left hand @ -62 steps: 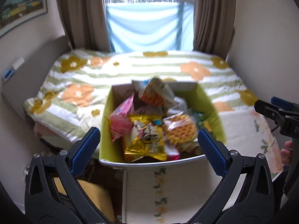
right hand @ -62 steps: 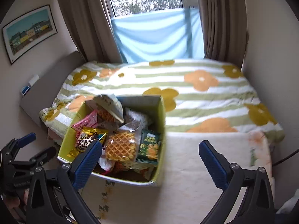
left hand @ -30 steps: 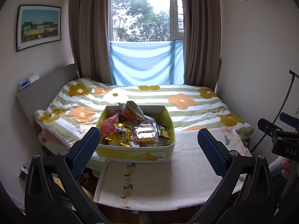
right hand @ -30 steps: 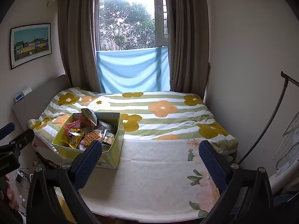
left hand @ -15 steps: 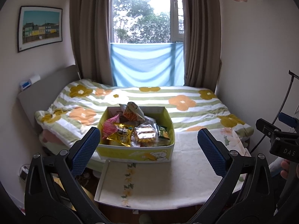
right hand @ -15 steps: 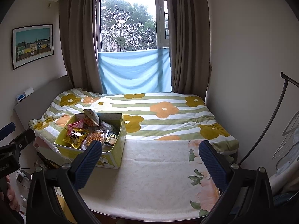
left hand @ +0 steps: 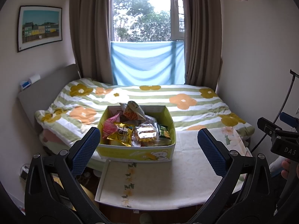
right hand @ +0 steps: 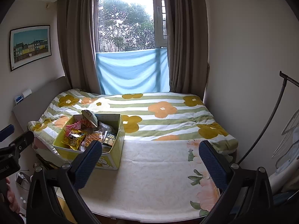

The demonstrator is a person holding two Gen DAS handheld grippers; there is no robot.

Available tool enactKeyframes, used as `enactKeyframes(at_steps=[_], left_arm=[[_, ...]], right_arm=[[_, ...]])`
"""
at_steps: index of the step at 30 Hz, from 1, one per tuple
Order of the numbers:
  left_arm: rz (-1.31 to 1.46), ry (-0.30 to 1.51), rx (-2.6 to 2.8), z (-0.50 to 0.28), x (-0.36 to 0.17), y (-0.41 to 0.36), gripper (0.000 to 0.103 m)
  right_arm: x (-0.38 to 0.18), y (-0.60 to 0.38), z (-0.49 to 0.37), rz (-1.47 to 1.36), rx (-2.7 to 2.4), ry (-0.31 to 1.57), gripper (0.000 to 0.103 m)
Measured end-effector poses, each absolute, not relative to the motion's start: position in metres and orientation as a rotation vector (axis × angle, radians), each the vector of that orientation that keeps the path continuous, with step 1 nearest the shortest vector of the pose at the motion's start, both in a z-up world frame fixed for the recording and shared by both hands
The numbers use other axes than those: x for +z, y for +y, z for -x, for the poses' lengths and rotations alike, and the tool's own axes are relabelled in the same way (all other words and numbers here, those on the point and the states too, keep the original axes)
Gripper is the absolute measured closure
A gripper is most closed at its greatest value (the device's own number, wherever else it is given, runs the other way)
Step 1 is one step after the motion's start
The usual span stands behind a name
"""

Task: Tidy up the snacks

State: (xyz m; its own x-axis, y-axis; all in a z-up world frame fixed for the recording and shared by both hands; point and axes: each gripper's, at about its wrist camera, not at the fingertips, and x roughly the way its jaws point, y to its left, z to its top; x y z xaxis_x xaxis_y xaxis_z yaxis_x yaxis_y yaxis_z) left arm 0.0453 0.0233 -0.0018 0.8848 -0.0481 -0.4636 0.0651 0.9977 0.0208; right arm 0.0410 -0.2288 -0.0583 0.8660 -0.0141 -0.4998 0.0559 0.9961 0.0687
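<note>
the left tool [left hand: 148,147] hangs with its blue pads spread wide and nothing between them, and the right tool [right hand: 150,158] is likewise released and empty. compared with two seconds ago, when both cameras looked down close over the snack box, both tools have pulled back and up, so the whole room now shows; over the last half second the views barely change. the yellow-green snack box [left hand: 137,152] sits on the bench [left hand: 149,183] at its far left corner, against the edge of the bed [left hand: 168,97], in the same spot as before. it is heaped with packets: a yellow bag [left hand: 122,133], a pink bag [left hand: 109,127], a clear waffle pack [left hand: 145,133], a green packet [left hand: 164,131] by the right wall and a tall orange-printed bag [left hand: 133,111] sticking up at the back. the packets lie as they did earlier.
</note>
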Motion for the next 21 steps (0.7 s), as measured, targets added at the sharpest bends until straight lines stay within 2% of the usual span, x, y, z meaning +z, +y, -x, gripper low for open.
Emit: enactKeyframes(at_steps=[21], left_arm=[[-0.033,0.493,-0.066,-0.060,-0.003,0.025,0.000]], right_arm=[[-0.063,-0.228,-0.047,-0.078,-0.046,0.529,0.000]])
